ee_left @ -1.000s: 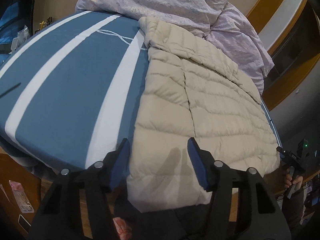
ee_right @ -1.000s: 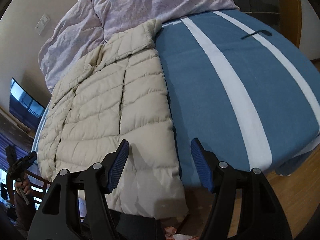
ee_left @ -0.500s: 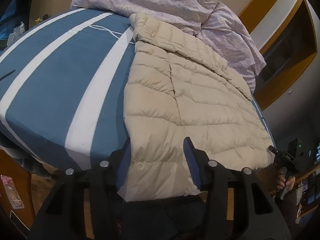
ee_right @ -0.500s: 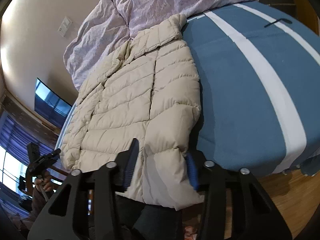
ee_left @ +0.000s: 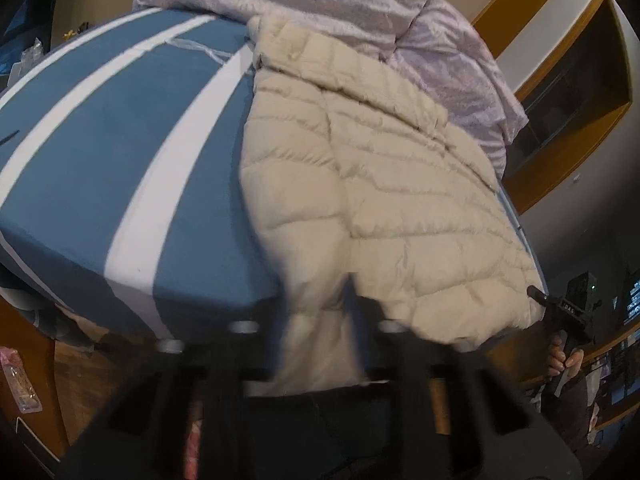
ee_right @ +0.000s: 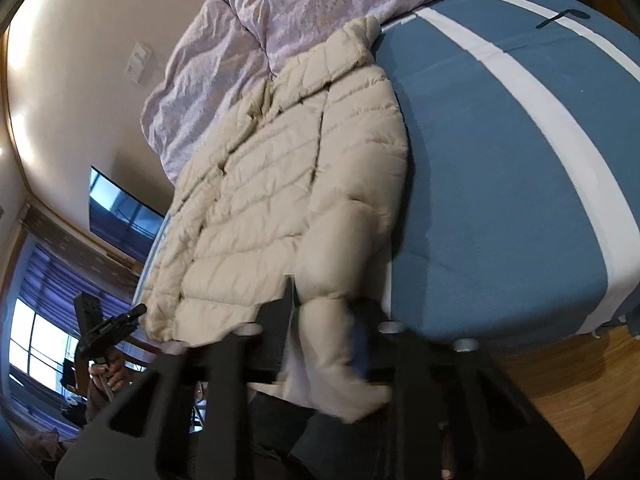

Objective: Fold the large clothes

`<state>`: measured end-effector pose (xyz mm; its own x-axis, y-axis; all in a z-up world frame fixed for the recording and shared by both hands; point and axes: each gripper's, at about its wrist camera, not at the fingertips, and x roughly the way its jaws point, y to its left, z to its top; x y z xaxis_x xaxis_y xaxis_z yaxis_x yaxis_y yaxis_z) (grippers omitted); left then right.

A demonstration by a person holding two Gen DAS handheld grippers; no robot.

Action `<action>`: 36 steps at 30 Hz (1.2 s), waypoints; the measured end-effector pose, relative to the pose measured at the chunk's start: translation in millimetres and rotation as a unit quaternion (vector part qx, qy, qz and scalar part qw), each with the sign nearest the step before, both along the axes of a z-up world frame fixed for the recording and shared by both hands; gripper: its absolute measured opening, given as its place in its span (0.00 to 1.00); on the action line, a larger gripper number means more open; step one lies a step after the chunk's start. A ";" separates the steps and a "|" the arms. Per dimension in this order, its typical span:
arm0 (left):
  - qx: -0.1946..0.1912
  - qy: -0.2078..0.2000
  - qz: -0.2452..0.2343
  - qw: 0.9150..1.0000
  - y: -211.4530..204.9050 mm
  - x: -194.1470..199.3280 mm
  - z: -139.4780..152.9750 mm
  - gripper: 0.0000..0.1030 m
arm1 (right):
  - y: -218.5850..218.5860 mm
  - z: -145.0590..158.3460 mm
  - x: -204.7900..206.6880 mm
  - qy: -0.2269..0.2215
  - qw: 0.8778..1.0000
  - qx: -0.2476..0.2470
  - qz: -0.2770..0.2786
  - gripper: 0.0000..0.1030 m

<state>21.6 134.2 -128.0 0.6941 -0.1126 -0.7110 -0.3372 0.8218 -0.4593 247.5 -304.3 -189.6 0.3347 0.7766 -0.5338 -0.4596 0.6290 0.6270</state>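
Note:
A beige quilted puffer jacket [ee_left: 384, 184] lies on a blue bed cover with white stripes [ee_left: 120, 152], collar toward the far end, hem hanging over the near edge. My left gripper [ee_left: 320, 320] is shut on the jacket's hem at its left corner. My right gripper [ee_right: 324, 320] is shut on the hem of the jacket [ee_right: 280, 184] at the other near corner. Both views are motion-blurred near the fingers. The right gripper shows far right in the left wrist view [ee_left: 560, 312], and the left gripper far left in the right wrist view [ee_right: 108, 328].
A crumpled lilac duvet [ee_left: 340, 12] is piled at the far end of the bed, also in the right wrist view [ee_right: 280, 28]. The blue cover [ee_right: 500, 168] spreads beside the jacket. Wooden floor [ee_right: 580, 380] lies below the bed's near edge.
Both grippers dropped to the jacket's hem and closed on it, from wide open a second ago. The hem now bunches between each pair of fingers.

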 end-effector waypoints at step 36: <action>0.104 -0.048 0.093 0.989 121.1 204.1 108.3 0.06 | 120.9 129.1 211.8 -0.146 0.975 -0.043 -0.162 0.10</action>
